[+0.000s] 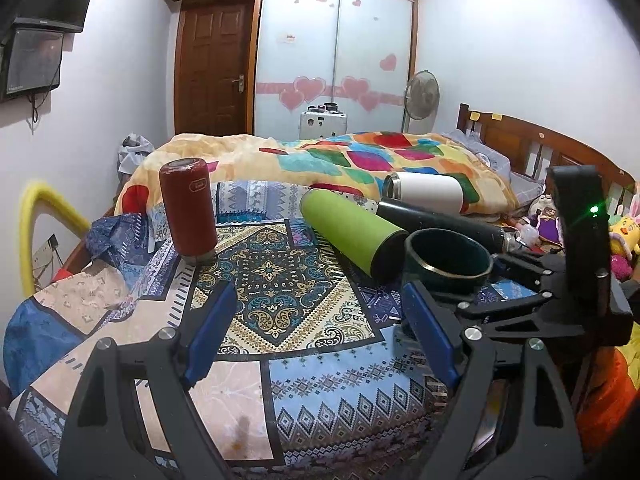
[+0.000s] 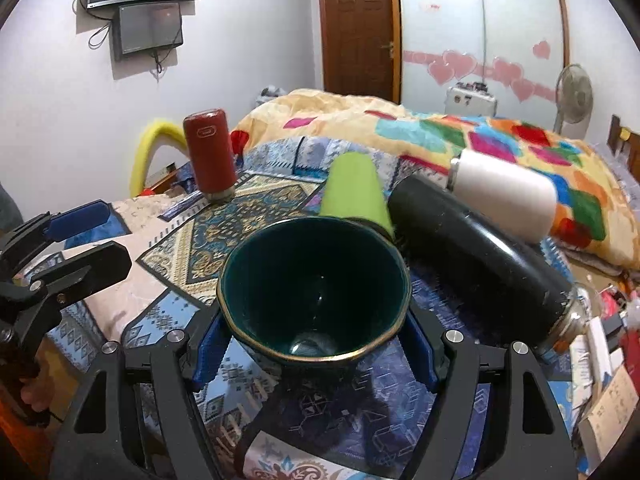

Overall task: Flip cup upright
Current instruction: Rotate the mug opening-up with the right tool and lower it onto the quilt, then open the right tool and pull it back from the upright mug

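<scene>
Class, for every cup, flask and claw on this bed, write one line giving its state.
Green cup: mouth up, gripped.
Red flask: standing inverted.
Lime flask: lying down.
Black flask: lying down.
White flask: lying down.
Right claw: shut on cup.
Left claw: open, empty.

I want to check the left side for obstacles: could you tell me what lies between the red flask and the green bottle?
Only patterned bedspread: in the left wrist view, nothing stands between the red flask and the lying green bottle.

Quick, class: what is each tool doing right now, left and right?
Left tool: open, holding nothing.
Right tool: shut on the dark green cup, mouth up.
</scene>
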Demonstrator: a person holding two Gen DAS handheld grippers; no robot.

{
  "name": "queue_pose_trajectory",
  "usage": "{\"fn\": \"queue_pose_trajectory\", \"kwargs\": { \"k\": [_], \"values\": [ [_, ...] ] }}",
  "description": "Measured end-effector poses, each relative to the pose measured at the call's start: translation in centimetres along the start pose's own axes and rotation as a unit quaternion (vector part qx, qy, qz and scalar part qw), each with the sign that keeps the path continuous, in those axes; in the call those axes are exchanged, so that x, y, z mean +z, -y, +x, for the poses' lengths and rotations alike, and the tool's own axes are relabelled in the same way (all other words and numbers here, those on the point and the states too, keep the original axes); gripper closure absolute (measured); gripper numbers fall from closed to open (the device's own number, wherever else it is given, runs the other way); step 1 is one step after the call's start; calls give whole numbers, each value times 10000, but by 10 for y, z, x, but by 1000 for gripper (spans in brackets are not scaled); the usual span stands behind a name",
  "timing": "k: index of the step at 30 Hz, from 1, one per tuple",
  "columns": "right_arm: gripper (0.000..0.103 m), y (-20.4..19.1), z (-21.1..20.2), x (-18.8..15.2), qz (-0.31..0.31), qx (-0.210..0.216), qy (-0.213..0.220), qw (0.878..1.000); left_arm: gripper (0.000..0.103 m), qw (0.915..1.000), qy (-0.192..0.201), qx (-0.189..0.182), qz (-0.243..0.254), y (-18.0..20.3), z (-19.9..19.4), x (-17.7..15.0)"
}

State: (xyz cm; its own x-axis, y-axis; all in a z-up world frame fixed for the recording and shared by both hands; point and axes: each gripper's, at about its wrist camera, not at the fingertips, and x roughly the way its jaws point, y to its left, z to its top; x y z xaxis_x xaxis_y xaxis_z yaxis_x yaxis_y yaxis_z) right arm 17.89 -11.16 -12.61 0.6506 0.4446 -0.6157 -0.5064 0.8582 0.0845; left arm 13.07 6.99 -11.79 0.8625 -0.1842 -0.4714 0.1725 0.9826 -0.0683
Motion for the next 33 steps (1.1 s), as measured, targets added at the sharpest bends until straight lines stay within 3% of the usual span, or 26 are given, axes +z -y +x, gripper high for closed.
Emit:
{"fn": "queue_pose_trajectory", "kwargs": {
  "k": [8, 19, 27, 30, 33],
  "values": [
    [31, -3, -28, -5, -45, -24, 144, 9999, 18, 9998, 201, -51, 27, 15, -19, 13],
    [31, 5, -152, 3, 157, -477, 1531, 9869, 18, 9950, 986, 156, 73, 57, -95, 40],
    [21, -1, -214, 0, 292, -593, 2290, 9712, 18, 9874, 1542, 350, 80, 83, -150, 50],
    [18, -4, -223, -3, 330, -597, 2407, 9682, 4, 9850, 1670, 423, 114, 92, -161, 49],
    [14, -7, -228, -6, 339, -631, 2479, 9661, 2, 9824, 1777, 547, 170, 99, -171, 45]
  ]
}}
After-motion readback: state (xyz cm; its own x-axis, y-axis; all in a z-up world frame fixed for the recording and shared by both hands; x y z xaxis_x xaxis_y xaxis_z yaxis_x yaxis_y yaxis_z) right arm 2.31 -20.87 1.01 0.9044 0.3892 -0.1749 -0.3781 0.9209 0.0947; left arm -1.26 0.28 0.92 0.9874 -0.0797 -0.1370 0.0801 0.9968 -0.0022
